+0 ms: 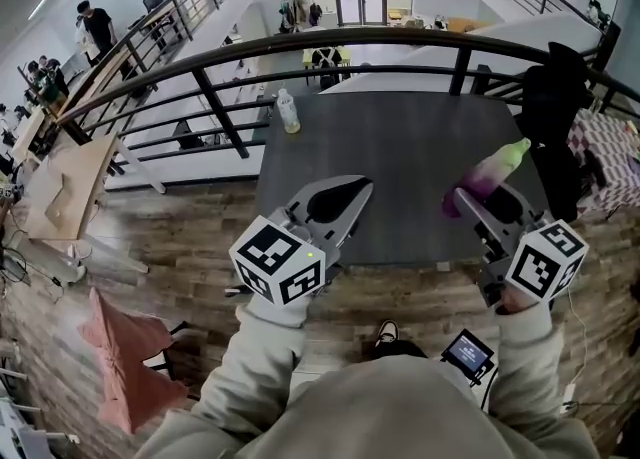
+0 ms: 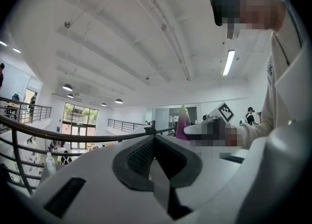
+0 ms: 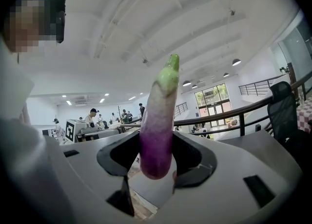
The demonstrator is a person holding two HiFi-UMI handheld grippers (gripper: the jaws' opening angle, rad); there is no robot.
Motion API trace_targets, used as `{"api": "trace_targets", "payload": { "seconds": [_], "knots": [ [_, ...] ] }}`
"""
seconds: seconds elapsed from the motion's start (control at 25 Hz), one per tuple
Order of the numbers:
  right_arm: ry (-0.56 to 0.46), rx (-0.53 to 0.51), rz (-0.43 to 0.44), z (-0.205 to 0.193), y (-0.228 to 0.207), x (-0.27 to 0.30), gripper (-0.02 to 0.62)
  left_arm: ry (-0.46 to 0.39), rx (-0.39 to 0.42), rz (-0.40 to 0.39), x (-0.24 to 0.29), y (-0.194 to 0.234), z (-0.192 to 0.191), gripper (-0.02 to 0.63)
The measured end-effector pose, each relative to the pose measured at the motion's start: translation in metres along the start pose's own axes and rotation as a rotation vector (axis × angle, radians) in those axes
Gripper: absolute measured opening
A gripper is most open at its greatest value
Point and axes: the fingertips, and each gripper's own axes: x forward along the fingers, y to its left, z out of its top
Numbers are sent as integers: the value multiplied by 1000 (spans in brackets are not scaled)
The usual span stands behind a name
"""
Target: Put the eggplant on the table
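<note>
Gripping the eggplant [image 3: 157, 120] by its purple end, right tongs [image 1: 463, 199] above the table [image 1: 400, 147]; left tongs [image 1: 362, 188] clenched together, empty

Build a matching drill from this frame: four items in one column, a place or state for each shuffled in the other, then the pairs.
Items
1. eggplant
2. bottle
3. left gripper
4. pink cloth

Places and states
A. lying on the wooden floor, at the lower left of the head view
B. jaws together, nothing between them
C. standing upright near the far left corner of the table
D. clamped in the right gripper, green tip pointing away from it

Pairs: 1-D, 2-C, 3-B, 4-A
</note>
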Motion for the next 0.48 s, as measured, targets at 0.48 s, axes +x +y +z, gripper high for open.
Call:
{"api": "trace_targets", "payload": {
  "seconds": [0.48],
  "knots": [
    [28,23,27,32,-102,30,221,-4,-17,14,104,42,11,5]
  ]
}}
